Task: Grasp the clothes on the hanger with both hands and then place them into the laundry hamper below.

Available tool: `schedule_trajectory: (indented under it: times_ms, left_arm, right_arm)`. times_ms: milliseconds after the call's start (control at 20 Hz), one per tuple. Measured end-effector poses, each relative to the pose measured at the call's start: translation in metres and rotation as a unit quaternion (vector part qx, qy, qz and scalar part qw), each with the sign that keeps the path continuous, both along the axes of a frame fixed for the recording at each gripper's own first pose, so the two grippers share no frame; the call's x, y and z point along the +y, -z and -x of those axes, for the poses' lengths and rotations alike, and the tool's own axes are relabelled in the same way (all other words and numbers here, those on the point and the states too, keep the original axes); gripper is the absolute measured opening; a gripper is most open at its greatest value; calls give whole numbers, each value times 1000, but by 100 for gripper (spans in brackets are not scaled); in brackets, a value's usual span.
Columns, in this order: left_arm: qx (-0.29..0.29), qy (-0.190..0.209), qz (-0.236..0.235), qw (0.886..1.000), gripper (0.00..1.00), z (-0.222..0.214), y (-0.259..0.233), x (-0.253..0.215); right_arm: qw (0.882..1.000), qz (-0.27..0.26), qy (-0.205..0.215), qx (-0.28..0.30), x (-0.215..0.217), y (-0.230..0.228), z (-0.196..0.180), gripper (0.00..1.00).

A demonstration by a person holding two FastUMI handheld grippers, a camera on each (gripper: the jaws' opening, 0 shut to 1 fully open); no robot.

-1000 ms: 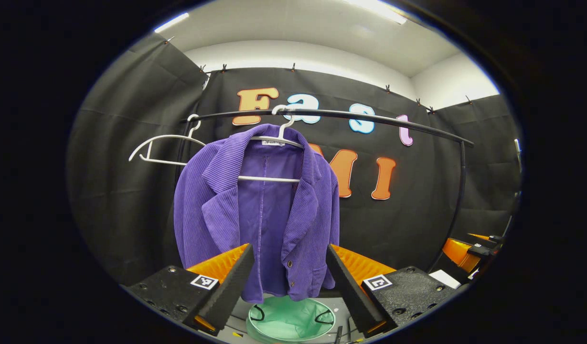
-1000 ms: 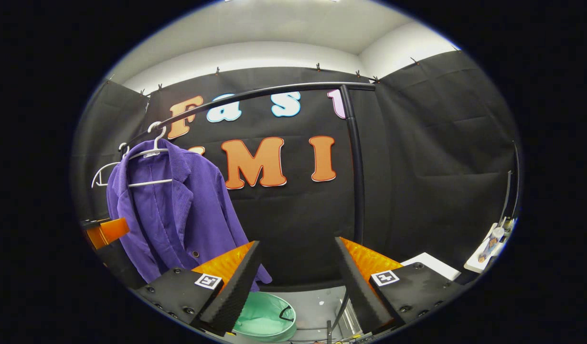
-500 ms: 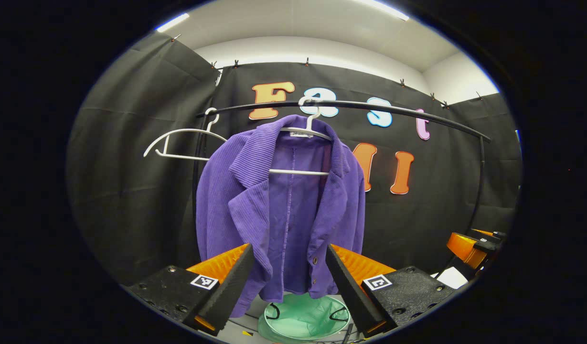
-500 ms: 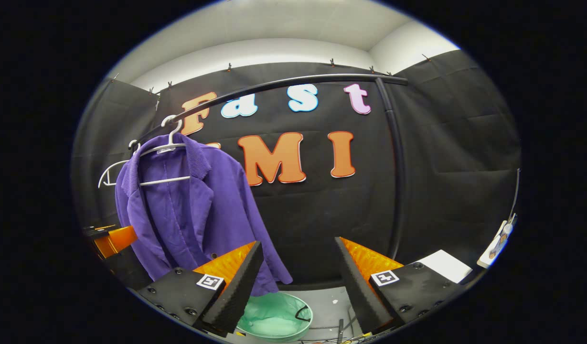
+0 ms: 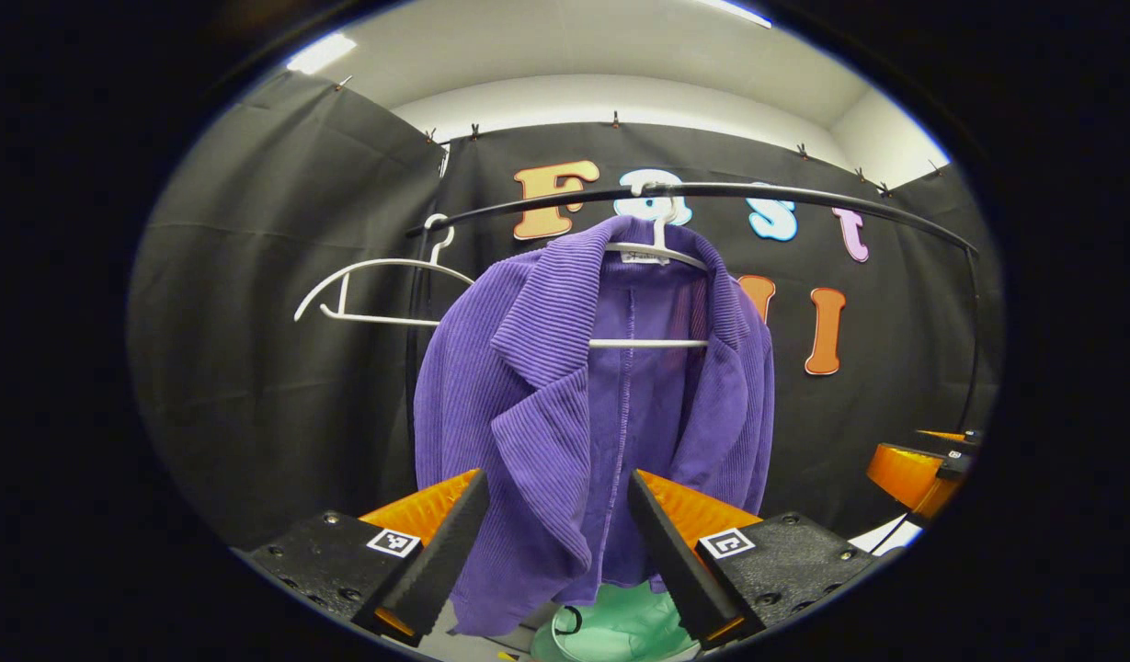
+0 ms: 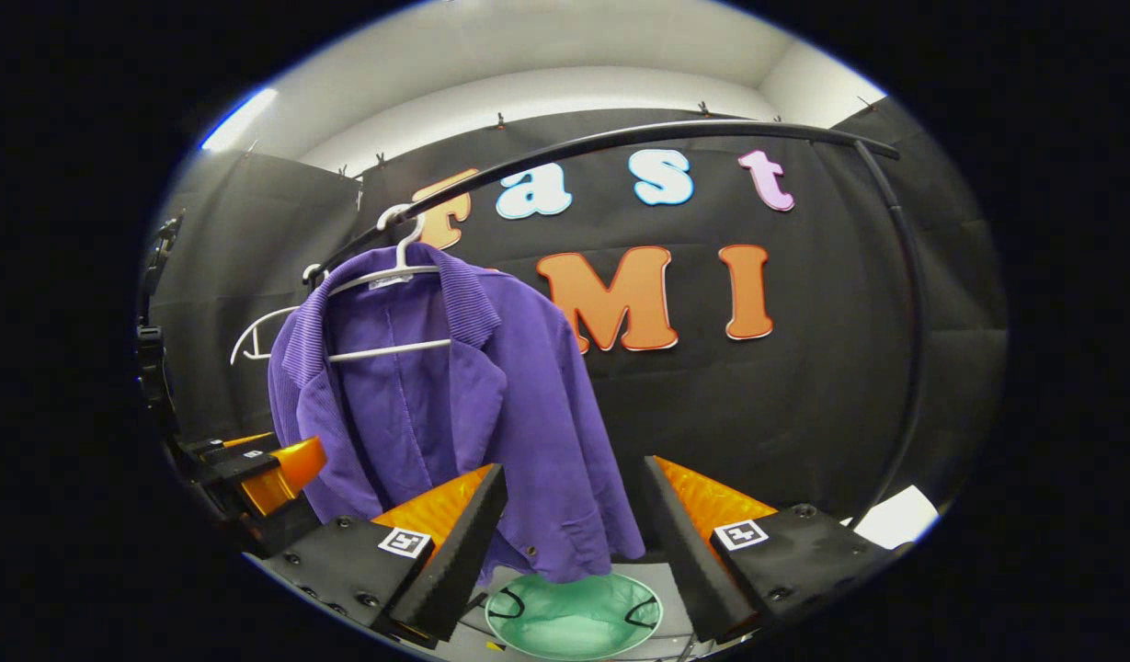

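A purple ribbed jacket (image 5: 583, 386) hangs on a white hanger (image 5: 656, 257) from a black curved rail (image 5: 804, 195). In the right gripper view the same jacket (image 6: 454, 405) hangs left of centre. My left gripper (image 5: 555, 542) is open, its fingers either side of the jacket's lower front, a little short of it. My right gripper (image 6: 574, 542) is open too, with the jacket's right hem just beyond its left finger. The mint green hamper (image 6: 574, 616) stands on the floor below the jacket, and its rim (image 5: 620, 634) peeks out between the left fingers.
An empty white hanger (image 5: 381, 290) hangs left of the jacket on the same rail. The rail's upright post (image 6: 905, 368) runs down at the right. The other gripper's orange body (image 5: 914, 469) shows at the right edge, and again as an orange body (image 6: 270, 464) at the left.
Both grippers have moved closer to the jacket, which now looms larger and nearer the centre of each view. The hamper has slid lower in the left gripper view. Both stay open.
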State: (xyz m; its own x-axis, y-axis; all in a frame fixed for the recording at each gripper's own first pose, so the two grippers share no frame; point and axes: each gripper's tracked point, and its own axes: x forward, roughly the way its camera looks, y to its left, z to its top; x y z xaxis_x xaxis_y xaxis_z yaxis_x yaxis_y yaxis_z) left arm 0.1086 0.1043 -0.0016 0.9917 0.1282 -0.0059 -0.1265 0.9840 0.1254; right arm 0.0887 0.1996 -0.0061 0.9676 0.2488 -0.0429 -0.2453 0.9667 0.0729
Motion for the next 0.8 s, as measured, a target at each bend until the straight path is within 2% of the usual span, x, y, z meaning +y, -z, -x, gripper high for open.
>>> schedule_trajectory:
  times_ms: [150,250,300,350,450,500,550,600,750,800]
  left_arm:
    - [-4,-13,2,1000,92,-15,-4,12]
    - [-8,-14,-1,1000,92,-26,-8,16]
    - [-11,-14,-3,1000,92,-31,-11,18]
    - [-14,-16,-5,1000,92,-36,-13,19]
    - [-16,-21,-2,1000,92,-44,-13,23]
    - [-15,-23,0,1000,92,-47,-12,23]
    - [-14,-23,0,1000,92,-51,-11,23]
    - [-15,-24,-2,1000,92,-55,-12,24]
    - [-17,-28,-12,999,92,-64,-13,26]
    - [-16,-30,-14,999,95,-66,-12,27]
  right_arm:
    - [1000,-6,-26,6,29,-3,-21,100]
    - [999,-3,-42,1,49,-9,-36,90]
    - [999,0,-48,-1,58,-11,-43,90]
    - [999,2,-54,-5,68,-13,-52,97]
    - [998,3,-65,-3,85,-13,-66,100]
    - [997,2,-72,2,92,-11,-71,90]
    - [997,-2,-78,7,100,-10,-78,90]
    - [997,-8,-81,11,105,-9,-84,97]
    - [996,-17,-80,22,115,-3,-108,98]
    - [996,-18,-82,26,120,-1,-112,99]
